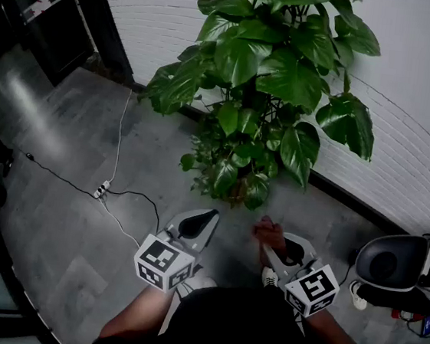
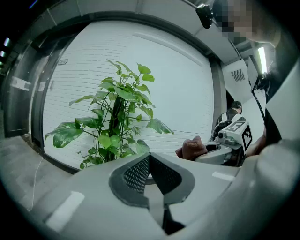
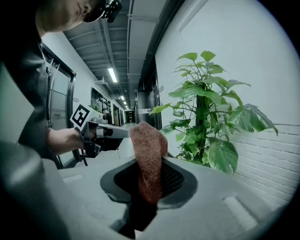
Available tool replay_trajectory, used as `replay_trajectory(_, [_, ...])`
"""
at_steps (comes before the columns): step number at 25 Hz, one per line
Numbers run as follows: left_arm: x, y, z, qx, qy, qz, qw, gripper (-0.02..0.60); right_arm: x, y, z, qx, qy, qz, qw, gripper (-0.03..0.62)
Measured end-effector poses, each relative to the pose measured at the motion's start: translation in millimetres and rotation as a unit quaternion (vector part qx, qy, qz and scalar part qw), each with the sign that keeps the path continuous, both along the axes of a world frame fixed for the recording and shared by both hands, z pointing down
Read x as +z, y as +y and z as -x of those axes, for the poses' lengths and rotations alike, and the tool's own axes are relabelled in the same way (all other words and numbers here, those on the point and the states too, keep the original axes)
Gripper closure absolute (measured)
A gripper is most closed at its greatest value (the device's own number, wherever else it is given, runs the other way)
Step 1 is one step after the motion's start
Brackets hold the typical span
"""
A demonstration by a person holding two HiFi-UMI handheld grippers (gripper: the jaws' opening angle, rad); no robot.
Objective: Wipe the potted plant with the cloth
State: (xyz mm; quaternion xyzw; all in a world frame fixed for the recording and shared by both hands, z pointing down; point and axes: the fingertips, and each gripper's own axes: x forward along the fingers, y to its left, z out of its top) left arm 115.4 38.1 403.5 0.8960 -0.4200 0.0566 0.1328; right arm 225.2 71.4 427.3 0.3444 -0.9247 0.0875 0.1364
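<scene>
While clear of potted plant (image 1: 271,81), cloth (image 3: 149,150) in right gripper (image 1: 277,248)

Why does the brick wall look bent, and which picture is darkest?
Left gripper view: wide-angle lens bows the brick wall, corners black. Right gripper view: same bowing, cloth sharp. Head view: darkest, floor dim, less bending.
</scene>
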Motion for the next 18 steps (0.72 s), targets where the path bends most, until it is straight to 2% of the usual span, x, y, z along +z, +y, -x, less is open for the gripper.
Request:
replay_trajectory(10, [0, 1, 12, 0.008, 0.003, 0.001, 1.0, 0.565, -7, 1, 12, 0.005, 0.008, -0.009, 1.0, 0.525])
replay_trajectory(18, [12, 9, 39, 0.019, -0.006, 0.009, 0.9998, 0.565, -4, 8, 29, 0.027, 0.024, -0.026, 0.999, 0.525])
